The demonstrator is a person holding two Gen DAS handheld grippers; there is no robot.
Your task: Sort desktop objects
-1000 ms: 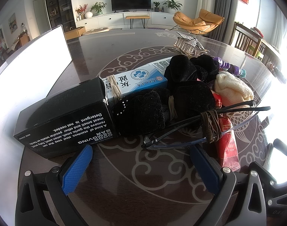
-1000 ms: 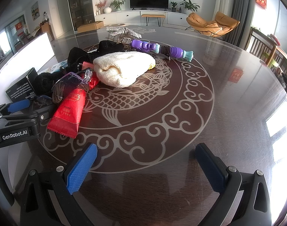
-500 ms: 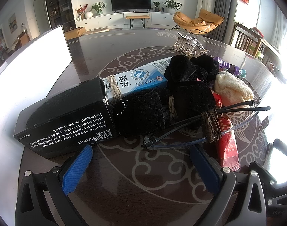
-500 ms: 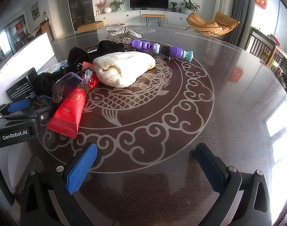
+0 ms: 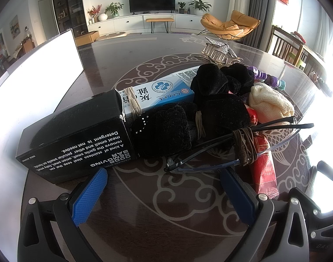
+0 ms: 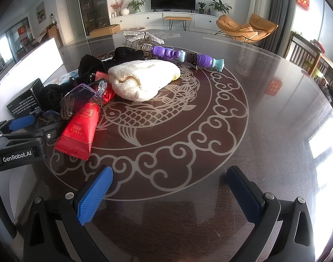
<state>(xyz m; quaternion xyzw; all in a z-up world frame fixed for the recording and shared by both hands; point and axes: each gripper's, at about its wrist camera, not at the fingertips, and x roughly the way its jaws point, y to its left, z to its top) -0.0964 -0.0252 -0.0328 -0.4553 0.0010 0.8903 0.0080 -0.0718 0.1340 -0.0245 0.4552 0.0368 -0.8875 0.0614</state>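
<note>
A heap of objects lies on the dark patterned table. Closest to my open left gripper are a black soap box, black gloves and glasses wound with brown cord. Behind them lie a blue-and-white box, black scrunchies, a cream knit cloth and a red packet. My right gripper stands open over bare table, short of the red packet, the cream cloth and a purple toy. The left gripper shows at that view's left edge.
A white board or tray runs along the table's left side. A silver hair claw lies behind the heap. Wooden chairs stand past the table's right edge. The right half of the table holds only reflections.
</note>
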